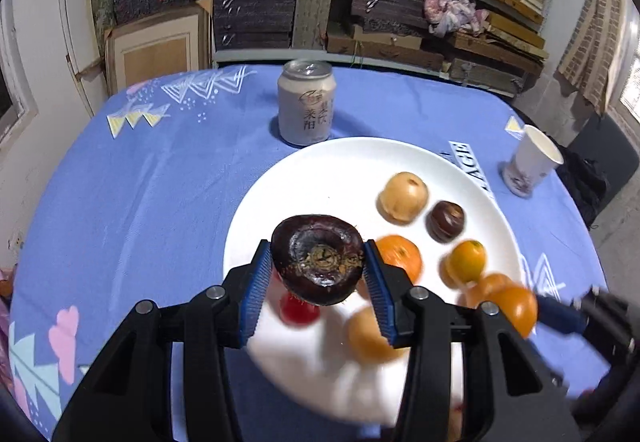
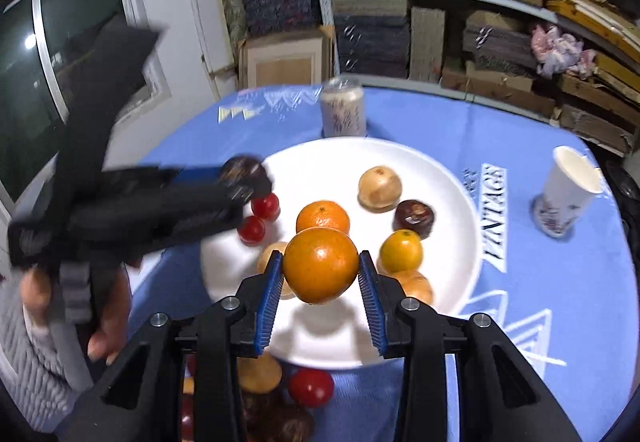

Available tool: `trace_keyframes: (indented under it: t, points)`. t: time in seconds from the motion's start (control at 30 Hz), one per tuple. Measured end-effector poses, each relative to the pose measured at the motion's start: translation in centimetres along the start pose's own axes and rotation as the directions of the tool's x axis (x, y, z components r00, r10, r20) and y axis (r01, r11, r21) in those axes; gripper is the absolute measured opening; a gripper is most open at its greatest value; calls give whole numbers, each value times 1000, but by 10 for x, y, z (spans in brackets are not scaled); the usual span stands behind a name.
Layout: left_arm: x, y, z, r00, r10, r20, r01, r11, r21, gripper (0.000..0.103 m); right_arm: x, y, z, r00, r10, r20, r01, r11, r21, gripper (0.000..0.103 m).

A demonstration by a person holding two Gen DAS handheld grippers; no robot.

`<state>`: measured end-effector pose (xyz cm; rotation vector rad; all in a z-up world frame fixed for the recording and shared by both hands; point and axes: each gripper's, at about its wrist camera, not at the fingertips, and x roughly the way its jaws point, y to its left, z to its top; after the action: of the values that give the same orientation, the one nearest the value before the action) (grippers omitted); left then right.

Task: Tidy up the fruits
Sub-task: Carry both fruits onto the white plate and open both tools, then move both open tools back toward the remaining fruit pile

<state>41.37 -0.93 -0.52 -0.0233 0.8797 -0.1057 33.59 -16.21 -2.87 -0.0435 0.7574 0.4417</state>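
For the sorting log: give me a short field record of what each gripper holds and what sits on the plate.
left gripper: shut on dark purple fruit, above the plate
right gripper: shut on orange, above the plate
white plate: holds oranges, tan fruits, a dark fruit, red fruits
off plate: can, paper cup
surface: blue tablecloth

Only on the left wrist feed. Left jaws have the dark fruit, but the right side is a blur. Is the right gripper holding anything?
Observer: Yes. The right gripper has its jaws closed on an orange, held over the white plate.
Operator: Any fruit off the plate? My own gripper blocks the near edge.
Observer: A red tomato and a tan fruit lie on the blue cloth by the plate's near rim.
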Motion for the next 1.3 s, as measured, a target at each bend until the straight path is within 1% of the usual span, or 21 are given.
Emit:
trace_keyframes:
  t: [0.1,0.2,0.43,0.5,0.53,0.57,0.6,0.67,0.7,0.73,0.77,0.8,0.83,0.87,0.93,1.07,1.13,1.2,1.3]
  points:
    - [27,6,11,999,-8,-40,7,1000,-15,46,19,2,-3,999,-12,-37,11,1000,-25,39]
    - [43,9,15,998,-27,-53,25,999,-33,46,30,0,-4,998,-26,-51,24,999,-24,39]
    - [56,4,16,997,-50,-66,48,998,-33,46,44,1,-9,996,-53,-72,51,998,-31,39]
    - [57,2,14,997,-45,-65,44,999,-30,46,42,3,-9,996,-57,-67,54,998,-39,42]
    - [56,1,14,997,-41,-63,40,999,-26,52,41,3,-8,996,-56,-63,53,998,-39,48]
    - [53,1,13,997,-44,-56,42,999,-27,60,39,2,-6,997,-55,-53,53,998,-36,54]
    - [49,1,12,998,-43,-48,41,999,-28,64,35,2,-6,998,-53,-39,52,998,-33,55]
    - [38,2,11,999,-41,-33,40,999,-30,64,29,1,-4,999,-45,-30,45,999,-25,56]
    - [29,3,9,999,-43,-25,42,999,-33,64,23,0,-4,999,-37,-21,36,999,-11,59]
    - [20,5,7,999,-41,-17,40,998,-38,65,17,-1,-5,1000,-27,-11,27,1000,5,68]
    - [8,8,3,1000,-29,-6,29,999,-45,72,8,-3,-6,1000,-12,9,12,999,30,79]
    - [-2,11,-1,1000,-15,5,15,999,-52,82,0,-5,-7,1000,-2,26,0,999,49,84]
    - [-16,15,-9,1000,7,25,-5,998,-63,87,-11,-7,-11,999,9,51,-13,997,76,90]
    - [-27,18,-17,999,24,43,-21,998,-67,93,-20,-8,-15,997,12,71,-19,995,94,92]
    - [-54,22,-43,995,52,80,-47,997,-62,93,-38,-8,-27,995,1,100,-13,993,114,94]
    - [-81,26,-91,994,67,85,-61,996,-70,93,-63,-8,-58,990,-36,137,18,991,135,98]
    - [-90,24,-115,996,48,73,-42,996,-75,93,-72,-10,-76,989,-48,141,27,989,147,98]
    - [-98,19,-135,997,14,71,-9,998,-68,93,-79,-12,-92,988,-62,142,40,987,156,99]
    - [-107,1,-158,997,-18,80,20,1000,-23,93,-88,-16,-111,985,-82,152,57,985,161,99]
